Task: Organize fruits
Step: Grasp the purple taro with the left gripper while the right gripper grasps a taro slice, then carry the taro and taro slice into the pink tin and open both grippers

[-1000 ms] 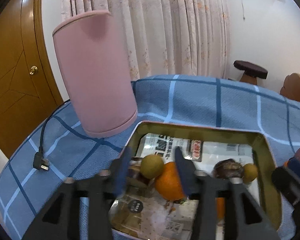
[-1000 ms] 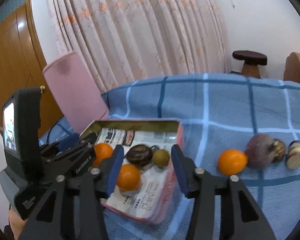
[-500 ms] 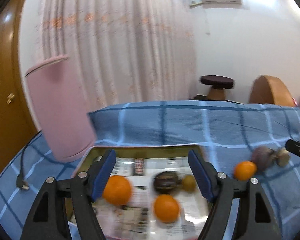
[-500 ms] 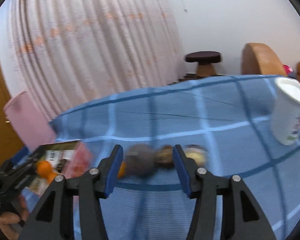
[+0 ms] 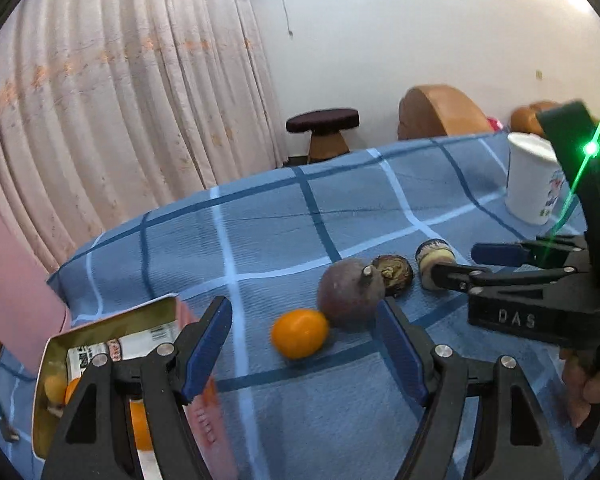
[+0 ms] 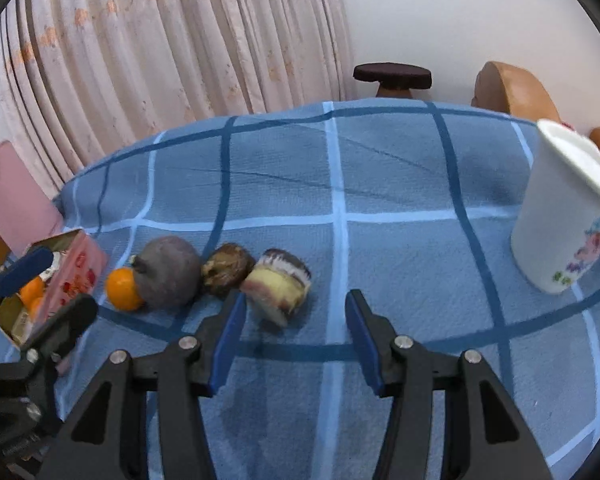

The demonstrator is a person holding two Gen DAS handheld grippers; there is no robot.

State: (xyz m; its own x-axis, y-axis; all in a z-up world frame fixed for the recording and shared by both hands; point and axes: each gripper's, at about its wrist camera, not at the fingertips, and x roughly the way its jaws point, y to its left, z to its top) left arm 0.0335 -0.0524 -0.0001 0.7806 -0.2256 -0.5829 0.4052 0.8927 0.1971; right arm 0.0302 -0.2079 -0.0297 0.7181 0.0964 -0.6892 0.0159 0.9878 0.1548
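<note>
On the blue checked cloth lie an orange [image 5: 299, 333] [image 6: 123, 288], a purple round fruit [image 5: 350, 294] [image 6: 168, 271], a brown cut fruit half [image 5: 393, 275] [image 6: 227, 268] and a cut fruit piece with pale flesh [image 5: 434, 258] [image 6: 278, 285], in a row. My left gripper [image 5: 306, 350] is open, with the orange between its fingers. My right gripper [image 6: 296, 334] is open just in front of the pale cut piece. The pink tin tray [image 5: 54, 354] [image 6: 78, 264] at the left holds oranges.
A white paper cup [image 5: 530, 178] [image 6: 568, 212] stands at the right. A pink cylinder [image 5: 8, 288] [image 6: 12, 196] stands behind the tray. The right gripper's body [image 5: 540, 292] shows in the left wrist view, to the right of the fruits.
Both grippers have swung right, away from the tray toward the loose fruits on the cloth. The left gripper, earlier narrower over the tray, now stands wide open at the orange.
</note>
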